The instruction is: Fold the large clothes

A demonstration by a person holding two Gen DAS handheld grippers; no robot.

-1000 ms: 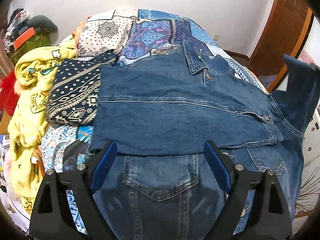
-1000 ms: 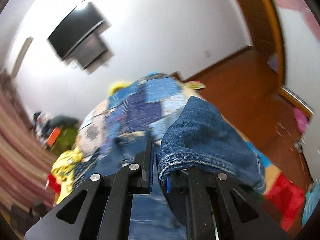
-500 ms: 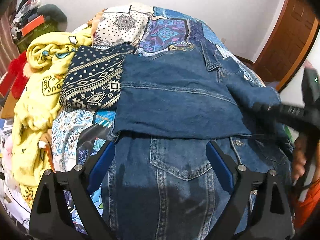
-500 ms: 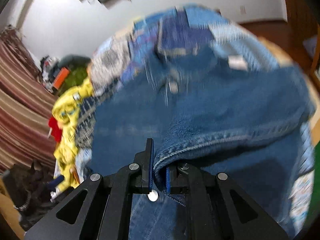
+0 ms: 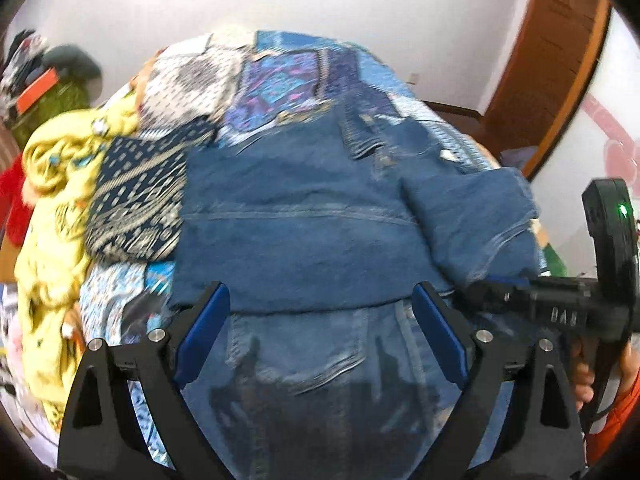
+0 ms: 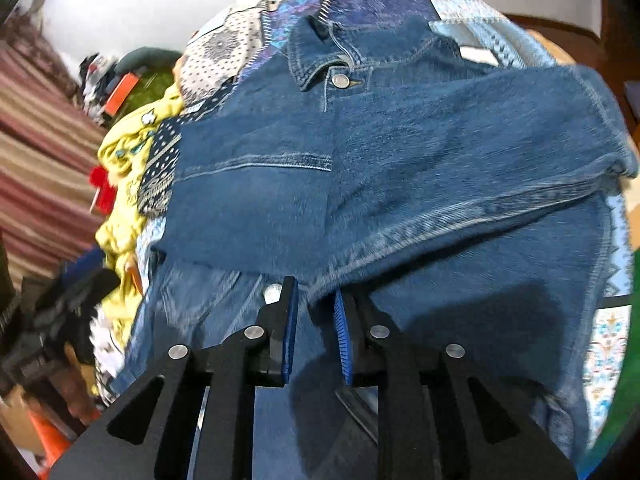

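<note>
Nearest in the left wrist view, the left gripper [image 5: 320, 320] hangs over the lower front of the denim jacket [image 5: 304, 240], its blue-padded fingers [image 5: 202, 334] spread wide with nothing between them. In the right wrist view, the right gripper [image 6: 314, 326] sits low over the same cloth; its jaws have just been opening, and the narrow gap between its fingers [image 6: 290, 328] now stands free of the pads, with the end of the sleeve [image 6: 460, 168] lying just past the tips, released.

The jacket lies spread on the bed [image 5: 280, 76], front up, collar [image 6: 320, 60] pointing away towards the far wall, hem towards the cameras, so its long axis runs near to far. Both sleeves are folded across the chest, crosswise to that axis; the right one ends near the middle.

Left of the jacket, a dark patterned cloth [image 5: 136, 208] and yellow garment [image 5: 52, 240] crowd its edge. The patchwork bedcover shows bare beyond the collar.
</note>
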